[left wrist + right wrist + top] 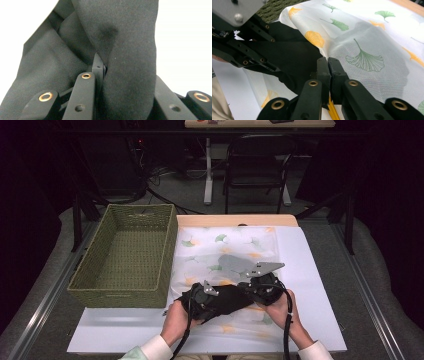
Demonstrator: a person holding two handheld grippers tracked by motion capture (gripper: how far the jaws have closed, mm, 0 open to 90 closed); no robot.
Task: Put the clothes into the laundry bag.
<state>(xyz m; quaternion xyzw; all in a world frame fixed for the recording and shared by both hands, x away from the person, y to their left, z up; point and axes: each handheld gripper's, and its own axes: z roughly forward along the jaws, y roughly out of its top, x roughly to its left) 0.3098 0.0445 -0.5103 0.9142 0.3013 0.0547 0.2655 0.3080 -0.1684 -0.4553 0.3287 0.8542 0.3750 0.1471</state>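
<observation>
We are mid-gather on the black cloth (220, 301) lying on the leaf-print sheet (225, 252) at the worktop's near edge, left gripper (100, 65) pinching a fold, right gripper (328, 65) pressed together at its edge, so next we likely lift both toward the woven basket (125, 251).

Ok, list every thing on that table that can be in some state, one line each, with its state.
Black cloth: bunched up, lying on the patterned sheet, gripped at both ends.
White sheet with green and orange leaf print: spread flat on the table, rumpled near the cloth.
Green woven rectangular basket: upright, nothing in it.
Left gripper: jaws closed on a fold of the black cloth.
Right gripper: jaws shut, cloth pinched at their edge.
</observation>
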